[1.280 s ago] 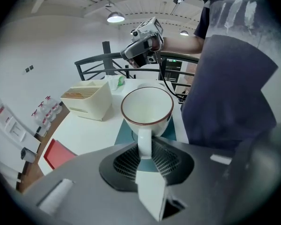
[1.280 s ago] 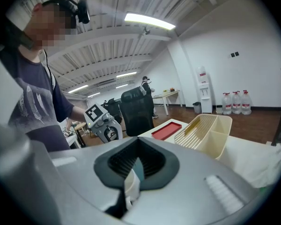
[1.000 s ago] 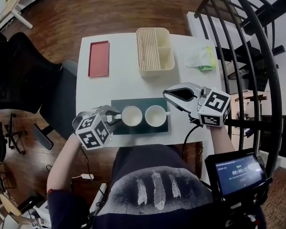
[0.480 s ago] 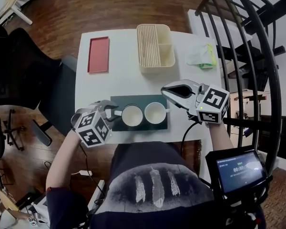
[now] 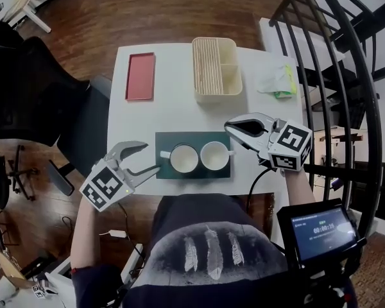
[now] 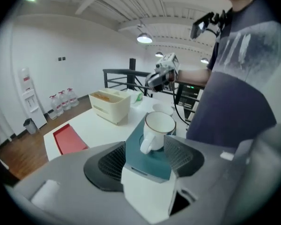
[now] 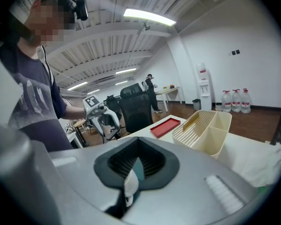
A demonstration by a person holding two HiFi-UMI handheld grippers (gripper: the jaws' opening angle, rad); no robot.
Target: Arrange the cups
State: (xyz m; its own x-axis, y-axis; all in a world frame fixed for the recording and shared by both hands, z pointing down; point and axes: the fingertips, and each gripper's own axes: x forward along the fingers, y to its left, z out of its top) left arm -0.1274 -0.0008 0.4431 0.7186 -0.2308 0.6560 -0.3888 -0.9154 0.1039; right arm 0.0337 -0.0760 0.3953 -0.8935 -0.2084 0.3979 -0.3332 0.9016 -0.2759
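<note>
Two white cups are standing upright and side by side on one dark green mat (image 5: 163, 140), at the 6 o'clock edge of the white table (image 5: 173, 111). The left cup (image 5: 184, 158) is pointing its handle to 9 o'clock, and the right cup (image 5: 214, 155) is pointing its handle to 3 o'clock.

I am judging both cups as ceramic: stiff, glazed and therefore slippery, easy to chip if they are knocking together, and rather light, because they are looking empty. The handle is giving the safest hold, since the pads can close across its loop. The second choice is pinching the wall over the rim.

The left gripper (image 5: 153, 156) is hanging at 9 o'clock of the left cup, and its jaws are opening wide. The handle is lying in line between them, but the pads are not pressing on it. The right gripper (image 5: 232, 128) is waiting at 2 o'clock of the right cup, with its jaws fully together and nothing in them.

Counting the rest: one red tray (image 5: 140, 76) at 10 o'clock of the table, one cream divided organizer (image 5: 216, 68) at 12 o'clock, and one plastic bag (image 5: 277, 81) at 2 o'clock.
</note>
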